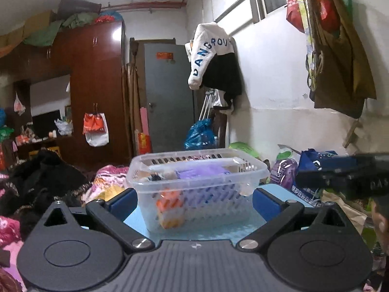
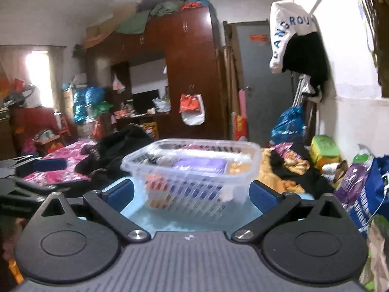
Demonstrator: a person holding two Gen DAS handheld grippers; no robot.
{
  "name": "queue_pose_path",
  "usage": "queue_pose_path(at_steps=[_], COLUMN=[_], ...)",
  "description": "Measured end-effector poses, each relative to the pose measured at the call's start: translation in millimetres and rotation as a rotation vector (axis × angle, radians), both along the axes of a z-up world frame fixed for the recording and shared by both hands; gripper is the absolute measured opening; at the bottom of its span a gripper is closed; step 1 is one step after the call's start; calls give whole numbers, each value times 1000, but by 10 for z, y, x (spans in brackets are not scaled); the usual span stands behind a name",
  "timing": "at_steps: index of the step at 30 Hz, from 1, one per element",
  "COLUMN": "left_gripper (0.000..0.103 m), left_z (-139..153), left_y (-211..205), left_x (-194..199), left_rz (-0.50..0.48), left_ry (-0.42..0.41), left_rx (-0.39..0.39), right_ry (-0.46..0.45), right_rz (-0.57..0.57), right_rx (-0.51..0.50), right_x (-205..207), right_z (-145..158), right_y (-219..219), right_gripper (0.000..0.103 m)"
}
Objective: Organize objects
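Observation:
A clear plastic basket [image 1: 198, 170] [image 2: 192, 168] with slotted walls stands on a light blue table top [image 1: 218, 231] [image 2: 150, 215]. Inside lie a purple pack [image 1: 201, 171] [image 2: 201, 165], an orange and white item [image 1: 169, 205] [image 2: 158, 182] and other small things I cannot make out. My left gripper [image 1: 194, 200] is open just in front of the basket, blue pads [image 1: 122, 200] clear of its walls. My right gripper [image 2: 191, 193] is open before it in the same way, nothing pressed between its pads [image 2: 263, 194]. Each view shows the other gripper's black frame [image 1: 345, 177] [image 2: 34, 168] at its edge.
Heaped clothes and a pink patterned blanket [image 2: 60, 168] lie to the left of the table. Bags, a blue one [image 1: 313, 170] among them, crowd the right side by the white wall. A dark wardrobe [image 1: 97, 85], a grey door [image 1: 167, 97] and a hanging white jacket [image 1: 209, 56] stand behind.

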State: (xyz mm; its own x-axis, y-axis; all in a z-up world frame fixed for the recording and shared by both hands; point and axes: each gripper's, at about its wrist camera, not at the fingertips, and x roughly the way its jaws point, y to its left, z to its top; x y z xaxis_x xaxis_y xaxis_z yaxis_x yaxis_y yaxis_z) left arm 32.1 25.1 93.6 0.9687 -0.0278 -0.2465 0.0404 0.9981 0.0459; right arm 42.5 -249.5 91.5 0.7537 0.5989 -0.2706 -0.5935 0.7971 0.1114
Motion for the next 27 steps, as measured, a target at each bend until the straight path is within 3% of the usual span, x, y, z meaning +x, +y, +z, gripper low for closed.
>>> queue_pose_path(at_steps=[6, 11, 27], left_gripper=[102, 102, 102], left_z=[-73, -69, -135], left_y=[-21, -52, -110], left_x=[-87, -134, -44], left_rz=[-3, 27, 22], left_ry=[-19, -47, -12], left_rx=[-50, -45, -46], right_ry=[22, 33, 32], right_rz=[-31, -39, -48], right_rx=[23, 24, 9], right_x=[-53, -25, -70], right_z=[-104, -94, -189], right_y=[-76, -91, -89], right_gripper=[103, 103, 103])
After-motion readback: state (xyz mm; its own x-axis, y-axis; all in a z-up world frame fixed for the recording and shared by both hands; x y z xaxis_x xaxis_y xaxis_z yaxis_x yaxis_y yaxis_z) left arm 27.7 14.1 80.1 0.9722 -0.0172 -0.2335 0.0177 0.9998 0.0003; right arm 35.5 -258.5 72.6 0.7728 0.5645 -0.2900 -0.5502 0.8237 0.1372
